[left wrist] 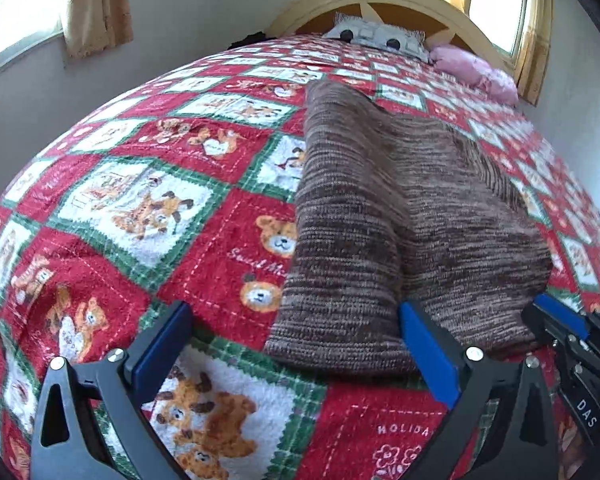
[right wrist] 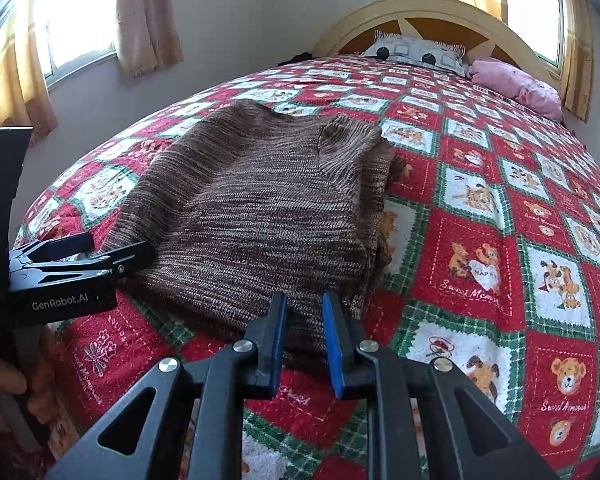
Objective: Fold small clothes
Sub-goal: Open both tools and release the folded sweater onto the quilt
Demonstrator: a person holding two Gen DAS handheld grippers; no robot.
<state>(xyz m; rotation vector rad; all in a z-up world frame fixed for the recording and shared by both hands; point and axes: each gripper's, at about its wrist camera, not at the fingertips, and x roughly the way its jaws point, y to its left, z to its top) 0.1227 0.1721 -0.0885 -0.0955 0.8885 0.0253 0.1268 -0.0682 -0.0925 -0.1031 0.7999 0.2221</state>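
Note:
A brown knit sweater (left wrist: pixel 384 216) lies folded on a bed blanket (left wrist: pixel 148 208) of red, green and white teddy-bear squares. My left gripper (left wrist: pixel 294 312) is wide open at the sweater's near left corner. Its right finger rests over the knit and its left finger stands over the blanket. In the right wrist view the left gripper (right wrist: pixel 120 246) shows at the sweater's (right wrist: pixel 260 208) left edge. My right gripper (right wrist: pixel 304 320) hovers at the sweater's near edge, its blue pads a narrow gap apart with nothing pinched between them. The right gripper (left wrist: pixel 552 314) also shows at the sweater's near right corner.
A grey patterned pillow (right wrist: pixel 416 52) and a pink pillow (right wrist: pixel 516 84) lie against the cream headboard (right wrist: pixel 440 8). Curtained windows (right wrist: pixel 80 20) flank the bed. A person's hand (right wrist: pixel 4 384) holds the left gripper's handle. Bare blanket (right wrist: pixel 500 240) spreads to the right of the sweater.

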